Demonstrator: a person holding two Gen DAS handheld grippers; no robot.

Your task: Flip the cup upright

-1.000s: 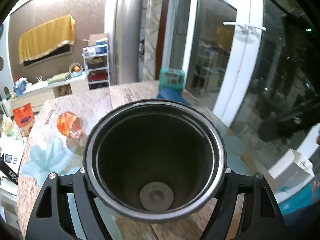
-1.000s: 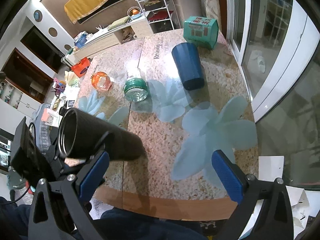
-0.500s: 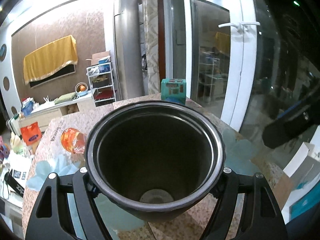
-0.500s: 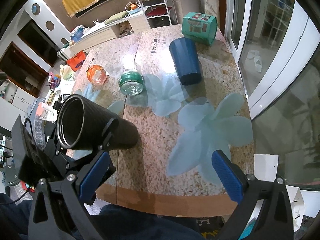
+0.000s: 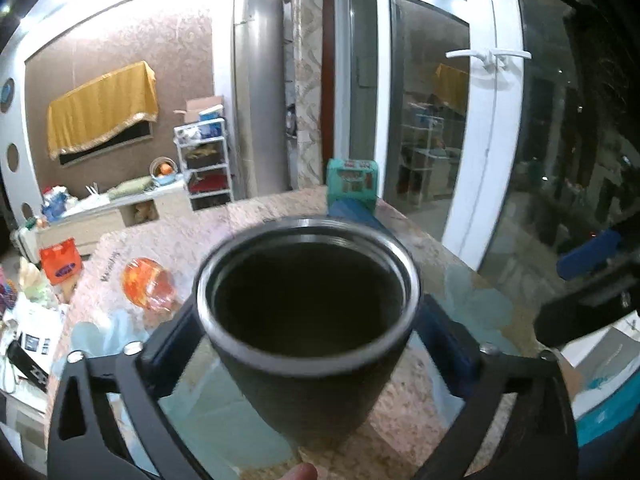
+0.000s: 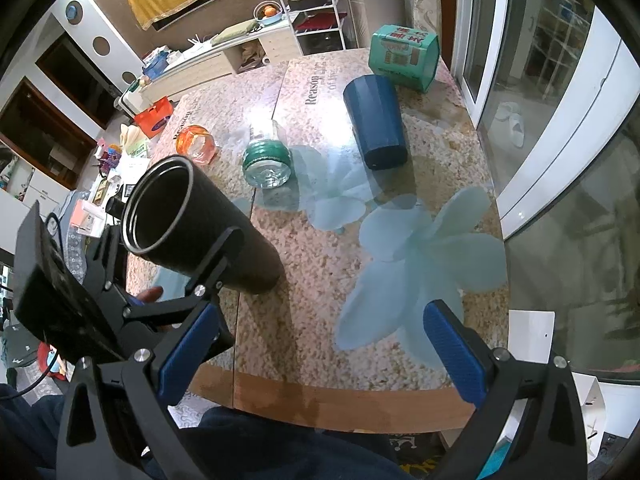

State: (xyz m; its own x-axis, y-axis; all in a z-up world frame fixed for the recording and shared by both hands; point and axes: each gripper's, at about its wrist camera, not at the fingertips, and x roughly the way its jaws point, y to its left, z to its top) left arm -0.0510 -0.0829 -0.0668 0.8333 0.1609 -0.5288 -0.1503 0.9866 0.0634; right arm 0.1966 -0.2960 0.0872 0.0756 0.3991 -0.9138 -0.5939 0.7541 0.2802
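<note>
A tall black cup with a steel rim (image 5: pixel 308 320) fills the left wrist view, mouth toward the camera. In the right wrist view the cup (image 6: pixel 196 224) stands nearly upright on the table's near left part, its base down. My left gripper (image 5: pixel 308 336) has its jaws spread wider than the cup, with gaps on both sides. It also shows in the right wrist view (image 6: pixel 168 268). My right gripper (image 6: pixel 316 344) is open and empty above the table's front edge.
On the flowered table (image 6: pixel 400 280) lie a blue cup on its side (image 6: pixel 376 120), a green-banded glass jar (image 6: pixel 266 160), an orange glass (image 6: pixel 196 144) and a teal box (image 6: pixel 404 56). A glass door runs along the right.
The left gripper tilted the black cup up from lying toward upright. Its jaws then opened and drew back from the cup. The right gripper stayed open and hardly moved.
</note>
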